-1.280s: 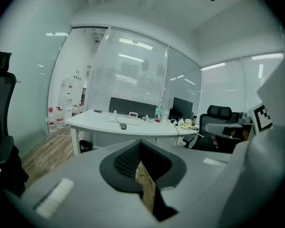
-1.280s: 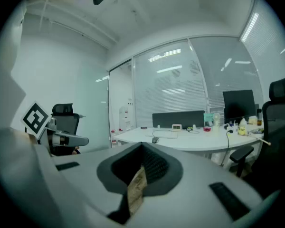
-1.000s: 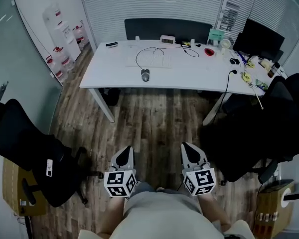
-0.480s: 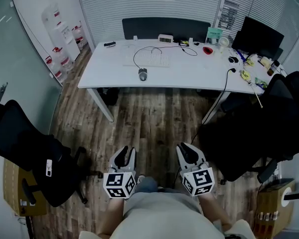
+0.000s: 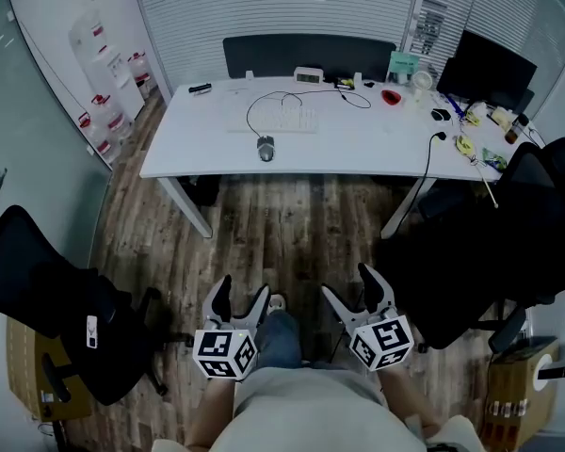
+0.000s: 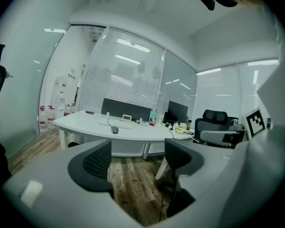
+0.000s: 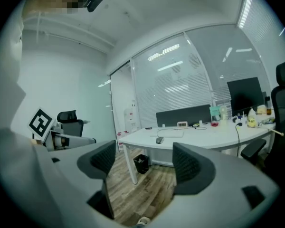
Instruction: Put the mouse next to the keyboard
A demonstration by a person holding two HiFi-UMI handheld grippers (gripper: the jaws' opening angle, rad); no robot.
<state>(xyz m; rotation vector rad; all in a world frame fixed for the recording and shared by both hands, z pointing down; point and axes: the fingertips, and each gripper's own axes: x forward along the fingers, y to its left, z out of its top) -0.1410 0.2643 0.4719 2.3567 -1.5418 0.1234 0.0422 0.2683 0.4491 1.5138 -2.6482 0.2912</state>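
A grey mouse (image 5: pixel 266 147) lies on the white desk (image 5: pixel 358 144) across the room, its cable looping back past the white keyboard (image 5: pixel 275 121) just behind it. Both grippers are held low in front of the person's body, far from the desk. My left gripper (image 5: pixel 241 295) has its jaws opening, with nothing between them. My right gripper (image 5: pixel 350 285) is opening too and is also empty. The left gripper view shows the mouse (image 6: pixel 114 130) far beyond its jaws (image 6: pixel 137 160). In the right gripper view the mouse (image 7: pixel 159 140) is just as distant from that gripper (image 7: pixel 145 163).
Black office chairs stand at the left (image 5: pixel 38 290) and right (image 5: pixel 490 252) of the wooden floor. On the desk's right end are a monitor (image 5: pixel 494 69), cables, a red item (image 5: pixel 393 96) and small clutter. Water bottles (image 5: pixel 99 111) line the left wall.
Both grippers' jaws have gone from shut to spread wide. The head view has shifted slightly, so the desk sits a little further left and up.
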